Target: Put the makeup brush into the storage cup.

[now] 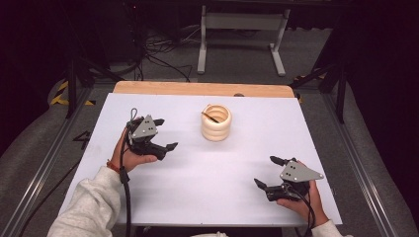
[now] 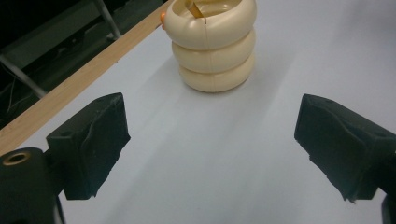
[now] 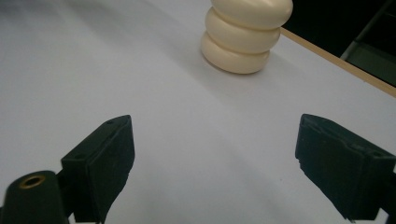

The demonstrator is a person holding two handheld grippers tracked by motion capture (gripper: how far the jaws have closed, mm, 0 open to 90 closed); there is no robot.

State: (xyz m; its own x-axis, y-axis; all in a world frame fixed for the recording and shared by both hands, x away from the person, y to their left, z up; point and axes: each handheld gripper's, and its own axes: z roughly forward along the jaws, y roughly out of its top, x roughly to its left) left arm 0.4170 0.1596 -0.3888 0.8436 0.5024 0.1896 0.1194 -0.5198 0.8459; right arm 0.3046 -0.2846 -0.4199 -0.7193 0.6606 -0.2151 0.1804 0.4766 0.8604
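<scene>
A cream ribbed holder made of three stacked rings stands upright on the white table, a thin brown stick leaning inside it. My left gripper is open at the left, its jaws wide apart and aimed toward the holder, nothing between them. Near the front right, my right gripper is open too, pointing leftward over bare table, with the holder far ahead of its jaws.
A wooden strip runs along the table's far edge. Beyond it stand a white table frame and cables on a grey floor. Metal rails flank both sides.
</scene>
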